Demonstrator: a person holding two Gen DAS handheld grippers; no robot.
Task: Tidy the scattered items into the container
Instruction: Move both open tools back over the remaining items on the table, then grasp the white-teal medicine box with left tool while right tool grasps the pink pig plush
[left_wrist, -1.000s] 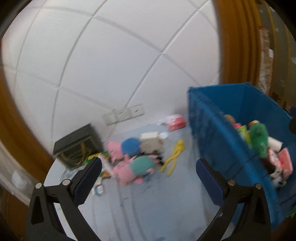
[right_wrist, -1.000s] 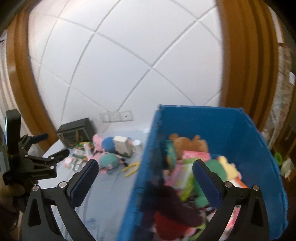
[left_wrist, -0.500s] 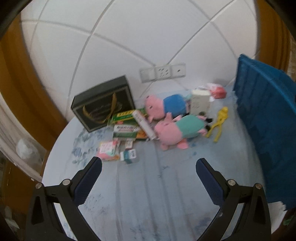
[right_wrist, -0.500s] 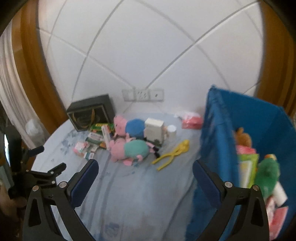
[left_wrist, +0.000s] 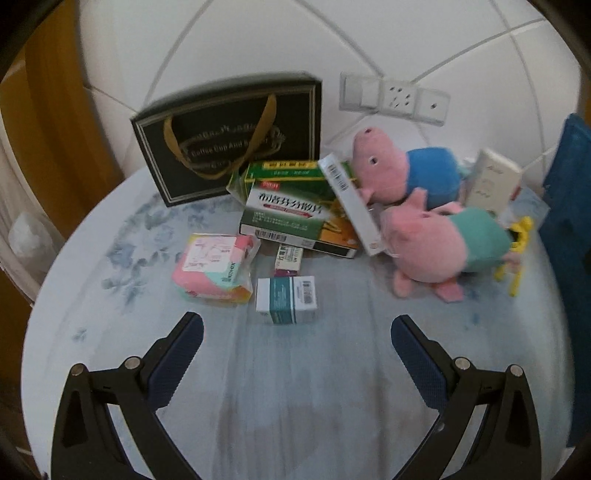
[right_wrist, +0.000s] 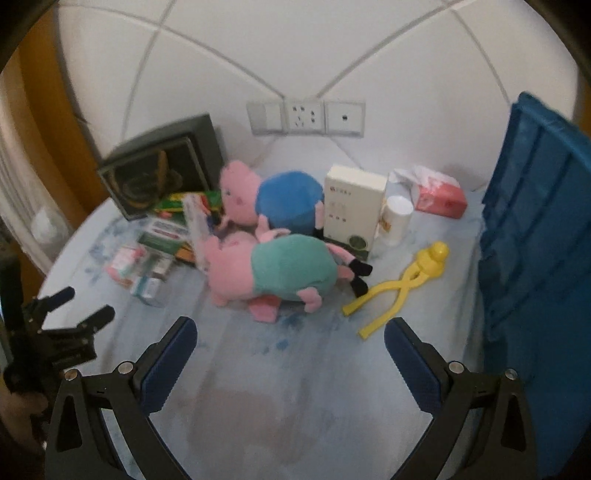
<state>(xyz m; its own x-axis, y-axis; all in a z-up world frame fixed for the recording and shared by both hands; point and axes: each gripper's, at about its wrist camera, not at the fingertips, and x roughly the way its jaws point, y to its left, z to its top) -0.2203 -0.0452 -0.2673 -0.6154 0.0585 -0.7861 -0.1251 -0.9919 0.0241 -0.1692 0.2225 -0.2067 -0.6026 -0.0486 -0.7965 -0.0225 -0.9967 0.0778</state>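
Note:
Scattered items lie on a pale blue cloth. In the left wrist view a small teal-and-white box sits just beyond my open left gripper, beside a pink packet, green medicine boxes and two pink pig plushes, one in teal, one in blue. In the right wrist view my open right gripper hovers in front of the teal pig plush, with yellow tongs to its right. The blue container stands at the right edge. The left gripper shows at far left, empty.
A black gift bag leans against the white wall under a socket strip. A cream box, a white cup and a red tissue pack stand behind the plushes. Bare cloth lies in front of both grippers.
Both grippers have swung left, away from the blue container, and come lower and closer to the scattered items. The container's inside has left both views. Both stay open.

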